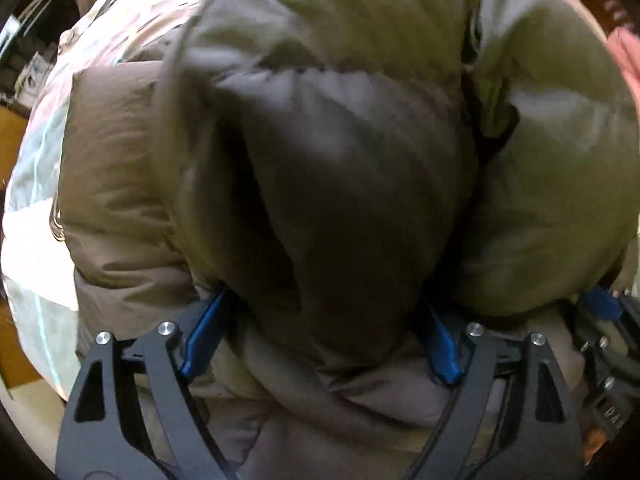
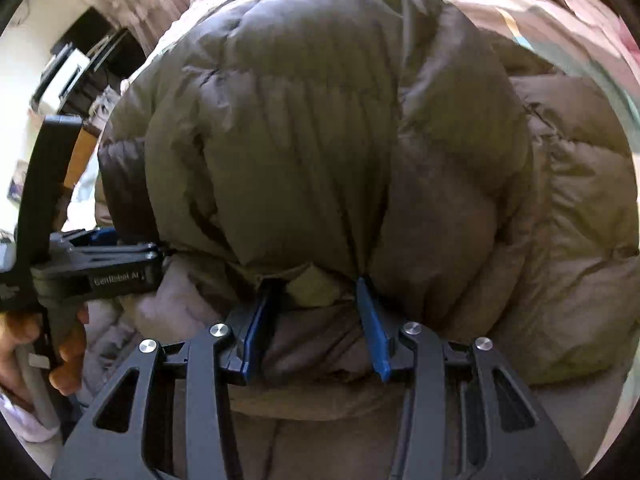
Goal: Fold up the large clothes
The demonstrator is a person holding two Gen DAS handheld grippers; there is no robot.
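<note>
- A big olive-brown puffer jacket (image 1: 320,160) lies spread on a bed covered by a pale patterned bedspread (image 1: 36,184), and it fills nearly all of both wrist views.
- The left claw (image 1: 320,336) points down into the jacket with its jaws standing wide; a thick, dark, rounded fold of padding bulges up between the two blue fingers (image 1: 202,336).
- The padding touches both blue pads there, but I cannot tell whether they squeeze it or merely straddle it.
- Seen from the left wrist, a lighter green quilted part of the jacket swells up to the right of that dark fold, with a deep crease between the two.
- At the lower right edge of that view, part of the other tool's black frame with a bit of blue shows close beside the jacket.
- The right claw (image 2: 316,320) is about half open and has a gathered bunch of jacket fabric pinched between its blue fingers (image 2: 374,332); creases fan upward from the right-hand fingertip.
- From the right wrist view the jacket billows up as a big rounded mound above the claw, and a paler brown quilted section lies flatter off to the right.
- On the left of that view, a hand (image 2: 60,360) grips the handle of the left tool, whose black body lies against the jacket's edge.
</note>
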